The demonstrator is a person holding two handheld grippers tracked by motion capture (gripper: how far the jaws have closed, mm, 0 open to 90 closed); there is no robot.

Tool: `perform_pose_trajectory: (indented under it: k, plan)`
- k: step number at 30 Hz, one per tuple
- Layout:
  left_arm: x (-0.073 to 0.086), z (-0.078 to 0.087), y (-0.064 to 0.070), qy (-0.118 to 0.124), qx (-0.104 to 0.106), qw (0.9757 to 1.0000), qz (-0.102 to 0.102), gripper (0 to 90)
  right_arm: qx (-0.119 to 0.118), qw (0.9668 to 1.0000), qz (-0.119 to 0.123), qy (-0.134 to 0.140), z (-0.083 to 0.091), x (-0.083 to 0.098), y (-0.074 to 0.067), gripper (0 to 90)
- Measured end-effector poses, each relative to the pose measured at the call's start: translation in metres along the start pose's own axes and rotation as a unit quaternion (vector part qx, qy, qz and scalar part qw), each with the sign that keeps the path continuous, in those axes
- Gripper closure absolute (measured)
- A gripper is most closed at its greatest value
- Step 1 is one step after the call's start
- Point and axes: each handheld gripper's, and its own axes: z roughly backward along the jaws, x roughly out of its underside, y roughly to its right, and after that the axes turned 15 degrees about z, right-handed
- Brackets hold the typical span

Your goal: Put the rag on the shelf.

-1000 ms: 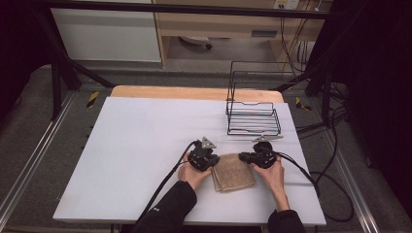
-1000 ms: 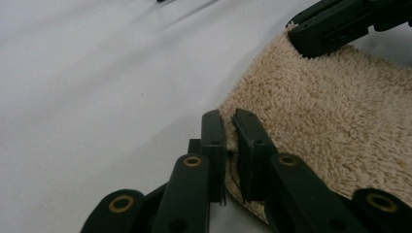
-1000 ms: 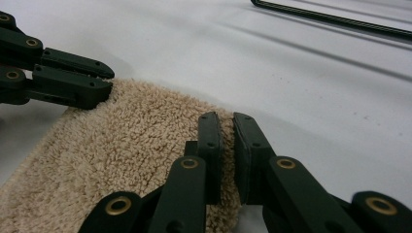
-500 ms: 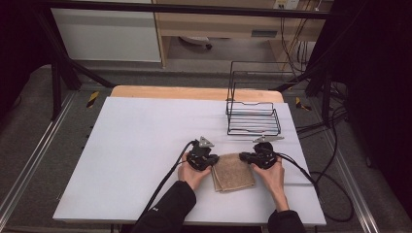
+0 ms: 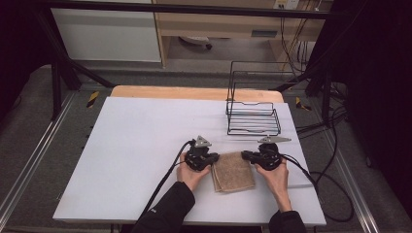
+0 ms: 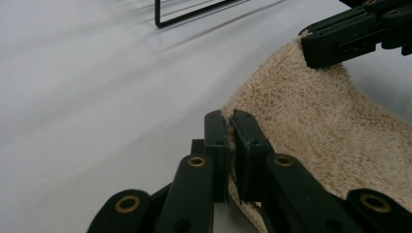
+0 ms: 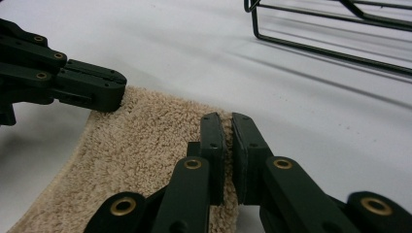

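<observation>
Towel, folded, soft and limp, flat on counter between both grippers: left gripper pinching one far corner, right gripper pinching the other; corners judged soundest hold, sagging likely.

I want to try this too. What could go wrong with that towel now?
Each gripper pinches only a thin edge of the beige towel, so a corner might slip out when lifted. The left gripper and right gripper hold opposite corners; pulling unevenly could unfold it. The wire rack stands close behind and could snag it.
</observation>
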Motion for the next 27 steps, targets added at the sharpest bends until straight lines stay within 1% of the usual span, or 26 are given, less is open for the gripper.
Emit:
perform_pose_trajectory:
  k: [7,14,16,18,20,27]
  plan:
    - [-0.001,0.007,0.003,0.012,0.01,0.9999,-0.001,85.1,-0.002,0.9999,0.002,0.015,0.008,-0.001,-0.001,84.8]
    - [-0.002,0.016,0.008,0.028,0.014,0.9995,-0.011,85.2,0.002,0.9994,0.013,0.033,0.019,-0.006,-0.007,84.8]
    - [-0.002,0.019,0.01,0.032,0.017,0.9993,-0.01,85.2,0.003,0.9991,0.015,0.039,0.022,-0.007,-0.008,84.8]
    - [-0.003,0.021,0.011,0.035,0.017,0.9992,-0.012,85.2,0.003,0.9991,0.012,0.04,0.023,-0.008,-0.009,84.8]
    - [-0.003,0.023,0.013,0.039,0.018,0.999,-0.013,85.2,0.004,0.9988,0.016,0.045,0.026,-0.009,-0.01,84.8]
    - [-0.005,0.029,0.017,0.05,0.026,0.9983,-0.013,85.2,0.008,0.9984,0.017,0.053,0.032,-0.011,-0.011,84.9]
